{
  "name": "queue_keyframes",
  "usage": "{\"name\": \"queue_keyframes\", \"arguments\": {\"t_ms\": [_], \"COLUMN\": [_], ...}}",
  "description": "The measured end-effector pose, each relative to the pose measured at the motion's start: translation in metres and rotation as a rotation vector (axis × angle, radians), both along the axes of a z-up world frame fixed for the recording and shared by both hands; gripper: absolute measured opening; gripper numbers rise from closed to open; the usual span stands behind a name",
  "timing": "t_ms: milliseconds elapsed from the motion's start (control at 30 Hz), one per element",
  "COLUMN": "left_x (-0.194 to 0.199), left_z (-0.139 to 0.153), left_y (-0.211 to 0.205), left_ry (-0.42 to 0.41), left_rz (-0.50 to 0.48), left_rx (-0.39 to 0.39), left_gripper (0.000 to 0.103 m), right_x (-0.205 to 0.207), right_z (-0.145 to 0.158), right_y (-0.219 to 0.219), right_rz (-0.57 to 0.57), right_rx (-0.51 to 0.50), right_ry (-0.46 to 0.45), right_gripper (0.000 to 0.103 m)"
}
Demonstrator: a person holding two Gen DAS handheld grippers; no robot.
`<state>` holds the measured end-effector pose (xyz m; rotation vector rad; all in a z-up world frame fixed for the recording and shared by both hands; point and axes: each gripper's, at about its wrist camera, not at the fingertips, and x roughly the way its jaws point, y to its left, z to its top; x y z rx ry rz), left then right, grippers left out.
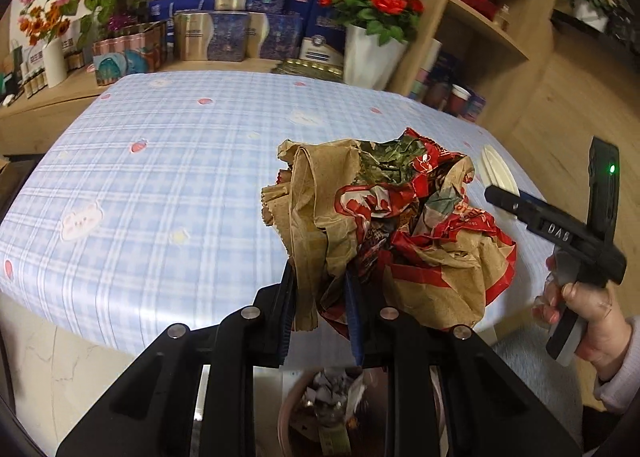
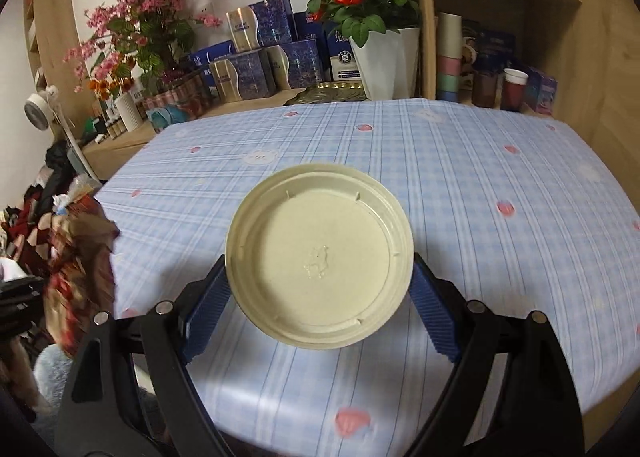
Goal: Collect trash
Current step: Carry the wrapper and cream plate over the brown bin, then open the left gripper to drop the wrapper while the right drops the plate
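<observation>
My left gripper is shut on a crumpled brown and red paper bag and holds it above the table's near edge, over a round bin with scraps in it. The bag also shows at the left of the right wrist view. My right gripper is shut on a cream round plastic lid, its blue pads against the lid's sides, above the table. The right gripper and the lid's edge show at the right of the left wrist view.
The table has a blue plaid cloth with pink spots. Behind it stand blue and gold boxes, a white pot of red roses, pink flowers and a wooden shelf with cups. Clutter lies left of the table.
</observation>
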<state>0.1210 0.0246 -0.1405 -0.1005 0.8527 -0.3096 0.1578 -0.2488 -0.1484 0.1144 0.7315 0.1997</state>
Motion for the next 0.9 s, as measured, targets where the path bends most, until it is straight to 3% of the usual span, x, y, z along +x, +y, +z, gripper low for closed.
{"name": "queue_keyframes", "arguments": {"t_ms": [267, 567, 700, 900], "left_x": [-0.06, -0.106, -0.111, -0.101], "left_z": [-0.027, -0.064, -0.073, -0.101], "left_y": [-0.017, -0.035, -0.039, -0.055], "left_ry": [0.039, 0.092, 0.114, 0.227], "left_rz": [-0.071, -0.137, -0.164, -0.224], "left_rx": [0.019, 0.069, 0.084, 0.143], "left_gripper": [0.023, 0.023, 0.023, 0.024], "right_x": [-0.07, -0.118, -0.133, -0.145], "right_z": [0.001, -0.005, -0.011, -0.023], "right_y": [0.0, 0.008, 0.016, 0.02], "right_rz": [-0.005, -0.006, 0.007, 0.019], "right_rx": [0.008, 0.008, -0.009, -0.018], "right_ry": [-0.017, -0.032, -0.032, -0.025], "right_gripper": [0.085, 0.085, 0.085, 0.085]}}
